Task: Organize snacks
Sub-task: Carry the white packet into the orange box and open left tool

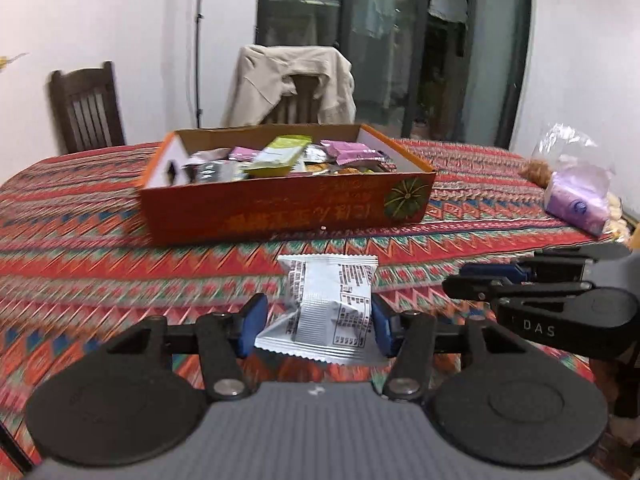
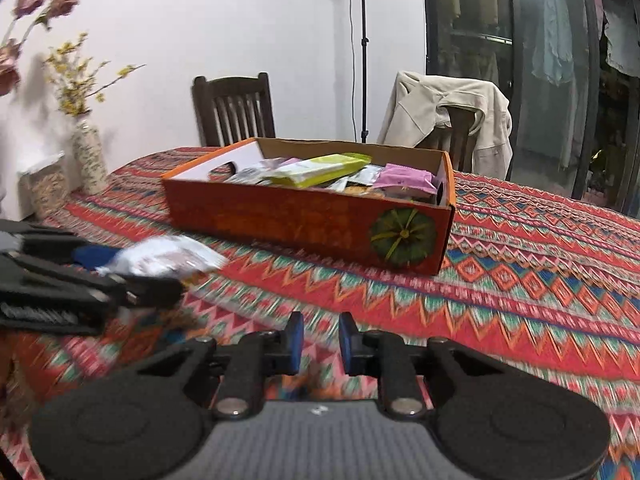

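Note:
A white snack packet (image 1: 332, 304) with black print sits between the blue pads of my left gripper (image 1: 318, 328), which is shut on it just above the patterned tablecloth (image 1: 100, 248). Beyond it stands an orange cardboard box (image 1: 288, 208) holding several snack packs, green and pink among them. My right gripper (image 1: 472, 280) shows at the right edge of the left wrist view. In the right wrist view my right gripper (image 2: 321, 346) is shut with nothing between its pads. The left gripper (image 2: 120, 276) with the blurred packet (image 2: 160, 258) is at the left, and the box (image 2: 304, 220) is ahead.
A purple tissue pack (image 1: 576, 200) and a plastic bag (image 1: 568, 148) lie at the table's right edge. A vase of flowers (image 2: 90, 160) and a jar (image 2: 46, 188) stand at the far left. Behind the table are two chairs (image 2: 234, 108), one draped with a beige jacket (image 1: 296, 80).

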`<state>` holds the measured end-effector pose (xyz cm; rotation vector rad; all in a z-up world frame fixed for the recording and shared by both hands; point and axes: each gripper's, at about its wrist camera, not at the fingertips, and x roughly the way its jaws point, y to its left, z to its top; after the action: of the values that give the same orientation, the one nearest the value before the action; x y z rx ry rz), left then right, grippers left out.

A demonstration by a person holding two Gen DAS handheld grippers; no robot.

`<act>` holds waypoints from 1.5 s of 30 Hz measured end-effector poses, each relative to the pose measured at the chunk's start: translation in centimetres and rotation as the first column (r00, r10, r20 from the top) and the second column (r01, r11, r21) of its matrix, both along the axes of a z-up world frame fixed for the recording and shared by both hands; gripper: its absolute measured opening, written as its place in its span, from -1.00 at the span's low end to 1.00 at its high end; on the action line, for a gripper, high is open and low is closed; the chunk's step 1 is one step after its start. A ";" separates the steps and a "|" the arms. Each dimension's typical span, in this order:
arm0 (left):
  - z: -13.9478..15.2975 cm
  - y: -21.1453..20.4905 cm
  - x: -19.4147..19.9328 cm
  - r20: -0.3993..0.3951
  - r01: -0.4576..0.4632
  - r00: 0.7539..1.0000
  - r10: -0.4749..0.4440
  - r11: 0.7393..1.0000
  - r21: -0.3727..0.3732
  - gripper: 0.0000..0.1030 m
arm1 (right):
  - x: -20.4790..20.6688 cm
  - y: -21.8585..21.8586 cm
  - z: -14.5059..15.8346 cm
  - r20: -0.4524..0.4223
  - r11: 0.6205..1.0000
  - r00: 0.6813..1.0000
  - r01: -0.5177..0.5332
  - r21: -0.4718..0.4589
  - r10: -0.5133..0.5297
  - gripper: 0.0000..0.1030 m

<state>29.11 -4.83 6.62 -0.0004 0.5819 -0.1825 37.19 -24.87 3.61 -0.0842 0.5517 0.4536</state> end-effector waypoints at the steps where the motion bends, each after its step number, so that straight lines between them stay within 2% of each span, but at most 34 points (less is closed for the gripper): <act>1: 0.3 0.3 -1.4 0.012 -0.008 1.000 0.008 1.000 -0.009 0.07 | -1.4 -0.1 0.2 0.003 1.000 1.000 -0.001 0.001 0.001 -0.64; 6: 1.2 1.1 -8.0 0.024 -0.041 0.999 0.042 0.998 -0.054 0.08 | -8.2 -0.6 1.2 0.023 1.000 1.000 -0.015 0.018 0.014 -0.64; 12: 1.4 1.0 -12.0 0.022 -0.048 0.999 0.049 0.997 -0.058 0.08 | -14.7 -1.1 2.6 0.061 0.999 0.998 -0.020 0.049 0.017 -0.62; 17: 2.1 0.9 -13.1 0.052 -0.046 0.997 0.049 0.997 -0.064 0.08 | -17.7 -1.6 3.6 0.091 0.998 0.996 -0.027 0.061 0.021 -0.62; 24: 3.2 0.9 -12.0 0.075 -0.033 0.996 0.038 0.997 -0.067 0.08 | -17.8 -2.2 3.9 0.100 0.998 0.995 -0.007 0.061 0.001 -0.62; 29: 5.5 1.3 -8.0 0.113 0.016 0.994 -0.008 0.997 -0.072 0.08 | -15.5 -2.7 4.8 0.116 0.999 0.993 -0.005 0.041 0.000 -0.62; 33: 8.0 0.5 -1.7 0.145 0.050 0.988 -0.043 0.998 -0.040 0.08 | -11.4 -3.3 6.8 0.153 0.999 0.988 -0.023 0.045 0.016 -0.62; 37: 9.9 -1.1 5.7 0.162 0.089 0.983 -0.085 0.996 -0.019 0.09 | -5.0 -3.5 9.5 0.183 0.998 0.983 -0.032 0.050 0.022 -0.62; 40: 9.5 -2.4 11.7 0.145 0.066 0.987 -0.067 0.998 0.008 0.10 | 1.5 -3.2 10.6 0.145 0.996 0.989 -0.050 0.077 0.038 -0.62; 42: 8.3 -3.2 15.7 0.110 0.042 0.993 -0.045 0.999 0.030 0.10 | 5.9 -2.6 10.5 0.115 0.997 0.993 -0.046 0.063 0.038 -0.62; 45: 6.2 -3.5 20.8 0.035 0.037 0.999 -0.037 0.999 0.006 0.10 | 11.6 -1.5 9.3 0.057 0.999 0.998 -0.029 0.033 0.027 -0.62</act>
<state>49.86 -8.37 12.82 0.0184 0.5471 -0.2162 48.80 -26.35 12.86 -0.0725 0.4874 0.4860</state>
